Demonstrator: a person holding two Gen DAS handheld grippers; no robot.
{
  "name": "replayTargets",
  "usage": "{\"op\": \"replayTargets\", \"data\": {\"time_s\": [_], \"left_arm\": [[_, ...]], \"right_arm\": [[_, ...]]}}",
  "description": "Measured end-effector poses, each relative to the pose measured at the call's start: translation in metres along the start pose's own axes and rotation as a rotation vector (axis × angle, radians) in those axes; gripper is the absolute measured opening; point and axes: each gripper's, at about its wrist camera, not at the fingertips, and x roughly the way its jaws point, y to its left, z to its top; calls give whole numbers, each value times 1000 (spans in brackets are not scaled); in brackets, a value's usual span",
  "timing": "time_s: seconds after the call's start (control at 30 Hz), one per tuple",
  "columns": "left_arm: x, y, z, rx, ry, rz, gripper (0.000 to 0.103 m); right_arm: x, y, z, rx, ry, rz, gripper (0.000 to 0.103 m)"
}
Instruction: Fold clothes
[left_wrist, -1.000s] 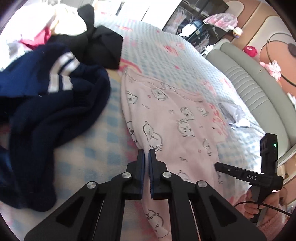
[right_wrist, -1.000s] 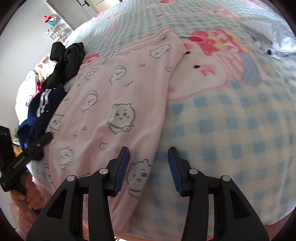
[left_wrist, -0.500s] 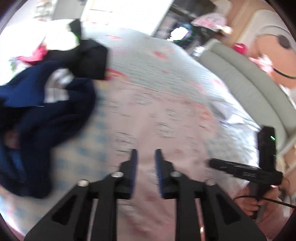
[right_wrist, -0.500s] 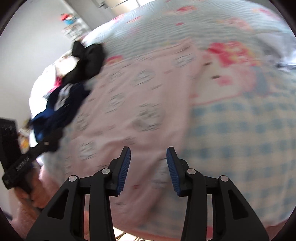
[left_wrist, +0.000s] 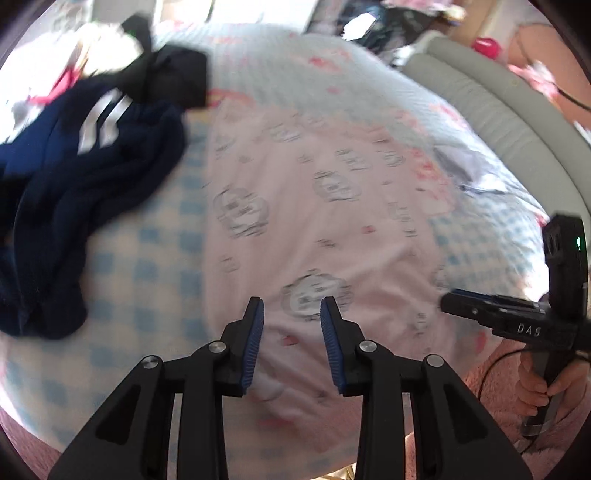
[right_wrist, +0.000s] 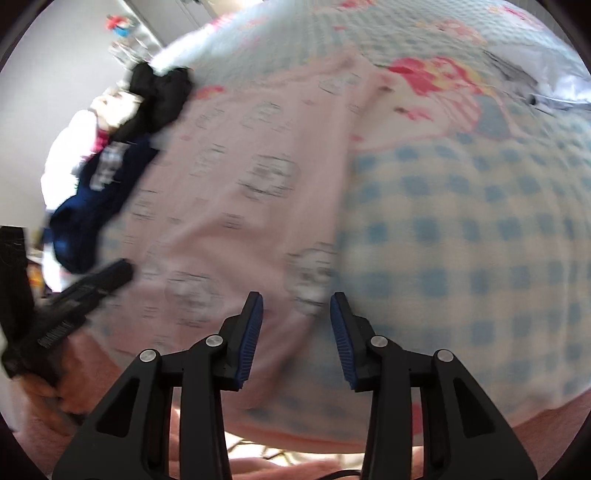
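The pink bear-print garment (left_wrist: 332, 221) lies flat along the bed's (right_wrist: 461, 240) near edge, unfolded; left gripper (left_wrist: 291, 325) and right gripper (right_wrist: 297, 321) hover part-open, holding nothing. The navy top (left_wrist: 74, 177) waits heaped.

1. The white letters "DAS" stood on the black body of the right gripper (left_wrist: 458, 301), seen from the left wrist camera.
2. White lettering ran along the side of the left gripper (right_wrist: 122, 273) in the right wrist view, too blurred to read.
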Motion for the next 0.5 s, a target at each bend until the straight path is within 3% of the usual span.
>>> {"op": "replayTargets", "data": {"time_s": [0.07,0.17,0.27,0.5], "left_arm": [[0,-15,0,30,-12,-30,34],[14,-32,-2,57,31,-34,34],[29,-31,-12,91,118,57,34],[1,-5,-18,4,77,31,34]], "right_arm": [[0,12,2,-42,-18,36,40],[19,28,-2,-103,44,15,43],[30,26,-10,-122,93,-39,43],[14,9,-17,-91,83,-106,43]]}}
